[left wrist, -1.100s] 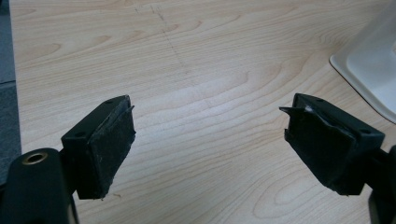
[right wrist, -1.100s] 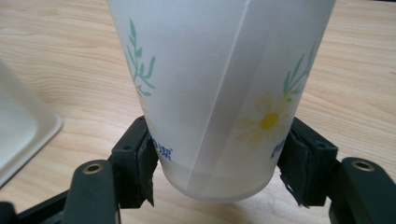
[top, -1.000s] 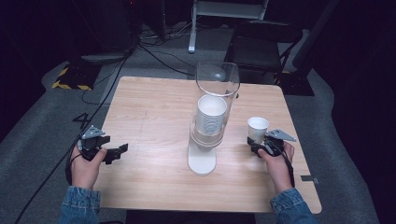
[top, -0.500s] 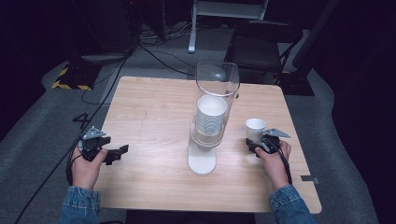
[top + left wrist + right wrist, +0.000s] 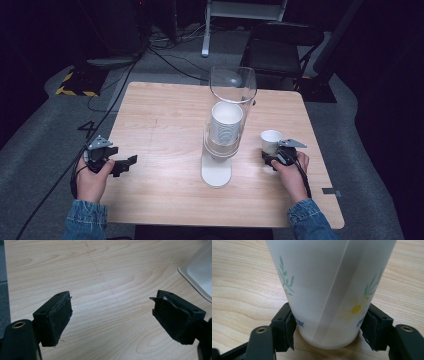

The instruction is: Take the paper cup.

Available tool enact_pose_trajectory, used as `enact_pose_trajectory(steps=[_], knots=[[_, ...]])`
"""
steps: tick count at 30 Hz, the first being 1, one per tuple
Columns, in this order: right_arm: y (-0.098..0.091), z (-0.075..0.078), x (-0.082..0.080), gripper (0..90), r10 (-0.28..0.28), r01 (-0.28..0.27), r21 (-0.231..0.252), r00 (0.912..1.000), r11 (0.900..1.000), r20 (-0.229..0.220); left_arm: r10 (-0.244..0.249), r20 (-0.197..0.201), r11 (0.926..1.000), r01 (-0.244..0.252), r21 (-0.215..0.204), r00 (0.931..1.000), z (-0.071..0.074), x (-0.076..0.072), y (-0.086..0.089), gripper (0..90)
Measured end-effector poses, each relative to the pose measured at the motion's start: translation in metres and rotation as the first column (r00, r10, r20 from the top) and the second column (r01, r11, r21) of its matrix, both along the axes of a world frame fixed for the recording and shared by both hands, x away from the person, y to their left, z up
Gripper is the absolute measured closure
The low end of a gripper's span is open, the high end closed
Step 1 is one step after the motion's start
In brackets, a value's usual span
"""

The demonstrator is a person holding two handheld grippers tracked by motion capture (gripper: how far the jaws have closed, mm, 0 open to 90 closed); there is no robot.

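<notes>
we clamp the right gripper (image 5: 327,333) on 1 paper cup (image 5: 271,141) beside the dispenser (image 5: 223,145). left gripper (image 5: 112,317) rests open, empty. cup pulled from stack; placement remains.

Cup (image 5: 329,290) rim cut off, top edge
</notes>
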State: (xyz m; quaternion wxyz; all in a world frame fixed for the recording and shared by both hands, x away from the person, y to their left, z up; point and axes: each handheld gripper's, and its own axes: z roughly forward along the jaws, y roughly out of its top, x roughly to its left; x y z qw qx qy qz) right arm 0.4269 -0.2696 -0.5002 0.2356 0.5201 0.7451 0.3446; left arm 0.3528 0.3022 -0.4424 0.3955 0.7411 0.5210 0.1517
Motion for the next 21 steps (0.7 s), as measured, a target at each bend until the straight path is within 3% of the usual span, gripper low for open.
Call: enact_pose_trajectory(steps=[10,19,21], knots=[[-0.0016,-0.0021,-0.0023,34.0,0.017,-0.017,-0.009,0.9998,0.9998,-0.006,-0.003,0.000,1.0000,0.003,0.002,1.0000,0.0010,0.0000,0.0006,15.5],[-0.0045,-0.0026,-0.0044,16.4,0.033,-0.034,-0.028,0.9994,0.9990,-0.011,-0.004,0.005,1.0000,0.004,0.003,1.0000,0.0016,0.0012,-0.0003,15.5],[-0.0054,-0.0013,-0.0060,16.1,0.032,-0.032,-0.020,0.9995,0.9993,-0.005,-0.006,0.006,1.0000,0.006,0.004,1.0000,0.0019,0.0013,0.0001,15.5]])
